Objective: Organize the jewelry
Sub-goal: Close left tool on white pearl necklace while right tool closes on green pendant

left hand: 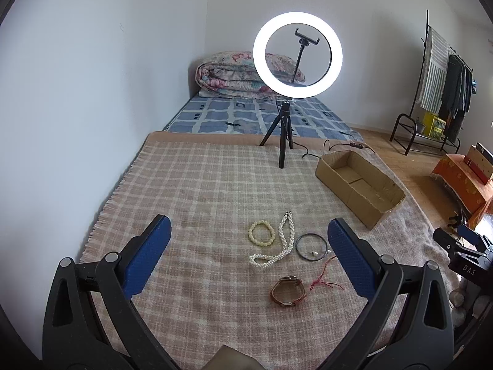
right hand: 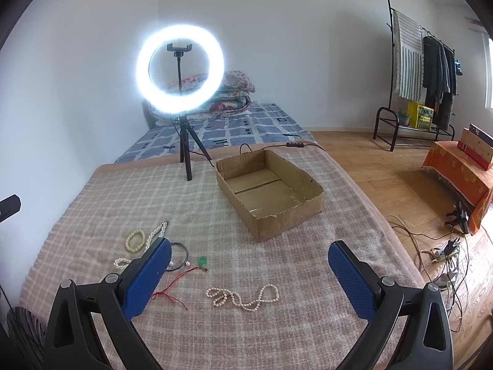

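In the left wrist view the left claw [left hand: 248, 246] is hanging wide open and empty above a plaid blanket [left hand: 191, 185], looking down on the jewelry lying loose between its blue pads. A cream bead bracelet [left hand: 261, 234] is sitting just beside a thick white pearl rope [left hand: 282, 243], with a thin dark bangle [left hand: 310, 246] to the right and a brown leather watch [left hand: 288, 291] and a red cord [left hand: 323, 280] nearer the camera. All of it is probably light; the bangle looks stiff and easy to pinch across its rim, the watch is best taken across its strap, while the rope and cord are limp and likely to sag and slip, so gripping them near the middle seems wisest. In the right wrist view the right claw [right hand: 249, 276] is likewise spread open with nothing in it, and a slim pearl necklace [right hand: 243, 297] is lying in loose curves just ahead of it; a small green pendant [right hand: 201, 260] is resting at the end of the red cord. An empty cardboard box [right hand: 271, 191], well apart from the pieces, seems the likely place for them. The blanket is soft and nappy, so fingertips may snag or bunch it. Beyond it a lit ring light [right hand: 180, 71] is standing on a tripod, a clothes rack [right hand: 413, 71] is lining the wall, and cables are trailing over the wooden floor [right hand: 385, 166].
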The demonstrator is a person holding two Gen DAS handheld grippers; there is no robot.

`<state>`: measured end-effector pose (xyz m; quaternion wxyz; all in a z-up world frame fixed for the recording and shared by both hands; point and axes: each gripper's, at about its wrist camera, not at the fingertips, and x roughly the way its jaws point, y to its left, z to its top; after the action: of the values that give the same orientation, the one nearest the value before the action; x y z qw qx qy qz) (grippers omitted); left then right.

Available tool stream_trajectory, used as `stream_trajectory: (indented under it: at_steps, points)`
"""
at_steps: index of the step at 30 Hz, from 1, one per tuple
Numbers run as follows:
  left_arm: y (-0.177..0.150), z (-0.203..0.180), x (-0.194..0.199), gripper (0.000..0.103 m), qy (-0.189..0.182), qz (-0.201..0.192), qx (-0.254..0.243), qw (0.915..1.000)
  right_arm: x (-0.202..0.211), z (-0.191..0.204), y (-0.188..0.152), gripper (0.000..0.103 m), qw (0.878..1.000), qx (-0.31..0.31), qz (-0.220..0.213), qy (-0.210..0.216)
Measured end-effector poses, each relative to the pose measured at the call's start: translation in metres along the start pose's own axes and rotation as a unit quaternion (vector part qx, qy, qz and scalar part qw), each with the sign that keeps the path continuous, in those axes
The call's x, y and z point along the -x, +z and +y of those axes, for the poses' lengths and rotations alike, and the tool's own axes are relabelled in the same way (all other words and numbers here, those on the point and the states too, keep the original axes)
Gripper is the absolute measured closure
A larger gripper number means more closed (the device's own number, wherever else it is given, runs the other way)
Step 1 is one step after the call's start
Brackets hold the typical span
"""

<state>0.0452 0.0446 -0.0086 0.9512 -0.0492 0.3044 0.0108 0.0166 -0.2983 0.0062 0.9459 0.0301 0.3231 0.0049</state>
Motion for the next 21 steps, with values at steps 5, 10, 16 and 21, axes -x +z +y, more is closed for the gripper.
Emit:
stream_trajectory:
  at_steps: [5, 10, 16, 21]
  points:
    - [0.008, 0.012, -0.032, 0.013, -0.009, 0.046, 0.007, 0.9989, -0.023, 0.0, -0.003, 0.007, 0.999, 0.012, 0.031, 0.023]
    - [0.014, 0.015, -0.068, 0.032, -0.038, 0.124, 0.025, 0.9913, -0.04, -0.003, -0.004, 0.013, 0.996, 0.006, 0.067, 0.063]
    - [0.013, 0.0, -0.1, 0.044, -0.083, 0.19, 0.019, 0.978, -0.051, -0.001, -0.005, 0.017, 0.99, 0.019, 0.106, 0.093]
    - [0.006, -0.013, -0.122, 0.051, -0.11, 0.215, -0.011, 0.9704, -0.065, 0.012, -0.007, 0.028, 0.977, 0.072, 0.161, 0.123]
